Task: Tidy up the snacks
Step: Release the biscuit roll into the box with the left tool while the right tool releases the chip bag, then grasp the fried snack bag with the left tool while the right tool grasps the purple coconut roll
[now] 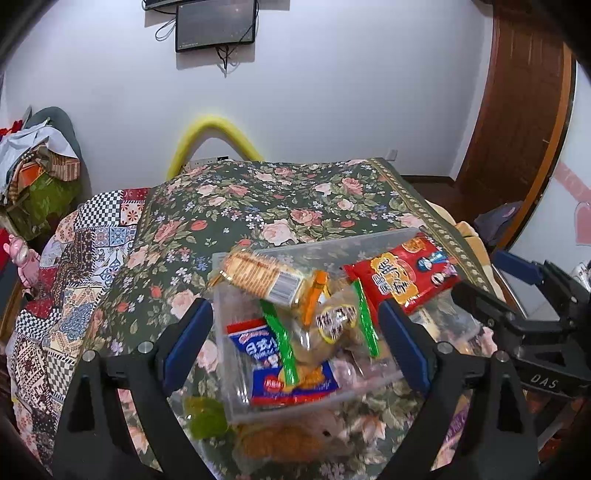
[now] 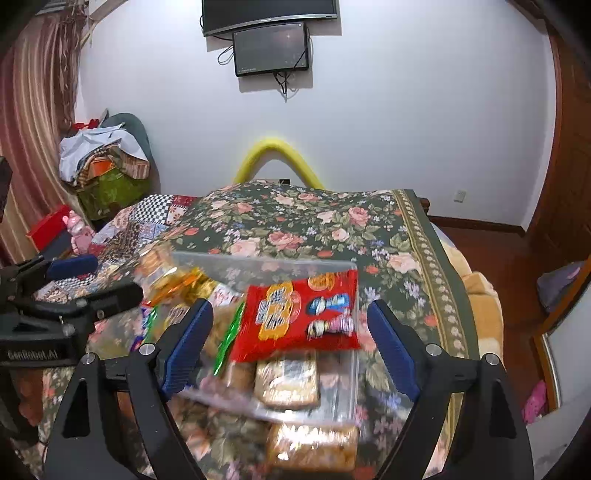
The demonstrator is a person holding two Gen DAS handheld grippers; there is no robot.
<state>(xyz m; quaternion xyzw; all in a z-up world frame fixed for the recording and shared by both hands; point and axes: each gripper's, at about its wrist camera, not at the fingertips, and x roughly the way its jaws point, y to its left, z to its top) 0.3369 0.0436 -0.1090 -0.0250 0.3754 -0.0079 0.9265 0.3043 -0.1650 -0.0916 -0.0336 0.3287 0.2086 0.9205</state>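
Note:
A clear plastic box [image 1: 236,391] stands on the floral tablecloth [image 1: 280,199] with several snacks in it. A round cracker pack [image 1: 258,275] lies tilted across its far left corner. Below it are a blue packet [image 1: 266,350] and a clear green-edged bag [image 1: 332,325]. A red packet [image 1: 402,273] rests tilted at the box's right side. My left gripper [image 1: 293,314] hangs open above the box, nothing between its pads. My right gripper [image 2: 290,310] is open too, its fingers either side of the red packet [image 2: 299,314] without touching it. Each gripper shows at the edge of the other's view: right gripper [image 1: 495,280], left gripper [image 2: 99,278].
An orange snack pack [image 2: 314,443] lies on the cloth in front of the box. A patchwork cloth [image 1: 74,266] covers the left side. A yellow foam tube [image 1: 214,125] arches behind the table, with wall screens [image 1: 216,26] above. Piled clothes [image 1: 40,162] sit left, a wooden door [image 1: 517,110] right.

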